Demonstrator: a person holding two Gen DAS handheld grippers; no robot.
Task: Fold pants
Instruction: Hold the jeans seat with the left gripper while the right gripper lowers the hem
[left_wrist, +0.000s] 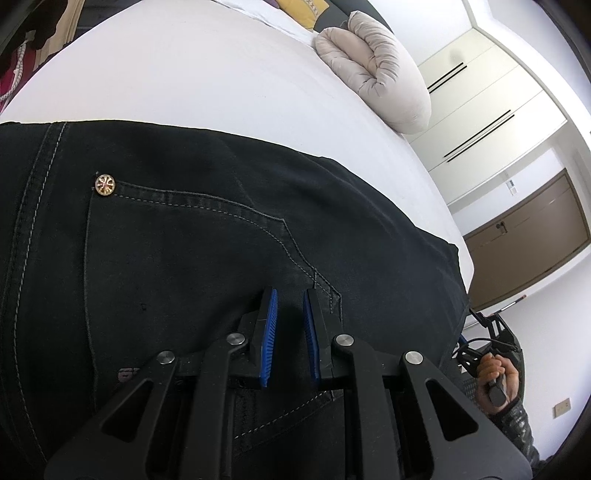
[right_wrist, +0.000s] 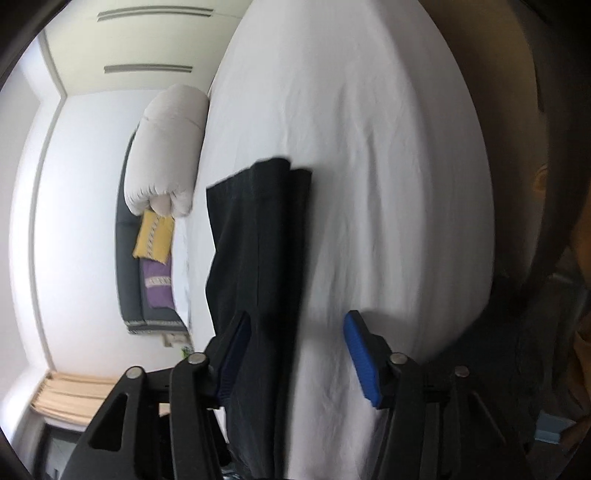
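Note:
Black jeans (left_wrist: 184, 240) lie flat on a white bed (left_wrist: 184, 81), back pocket and a gold rivet (left_wrist: 105, 184) facing up. My left gripper (left_wrist: 290, 295) hovers close over the pocket area with its blue pads a narrow gap apart and nothing between them. In the right wrist view the pants' legs (right_wrist: 258, 229) stretch away along the bed (right_wrist: 369, 147), laid one over the other. My right gripper (right_wrist: 295, 319) is wide open above the near end of the legs, holding nothing. The right gripper and the hand holding it (left_wrist: 491, 365) show at the bed's edge in the left wrist view.
A rolled beige duvet (left_wrist: 373, 70) lies at the bed's far side, also in the right wrist view (right_wrist: 166, 147). Yellow (right_wrist: 153, 240) and purple (right_wrist: 157, 277) pillows sit by the dark headboard. White wardrobes (left_wrist: 480, 92) and a brown door (left_wrist: 524, 236) stand beyond the bed.

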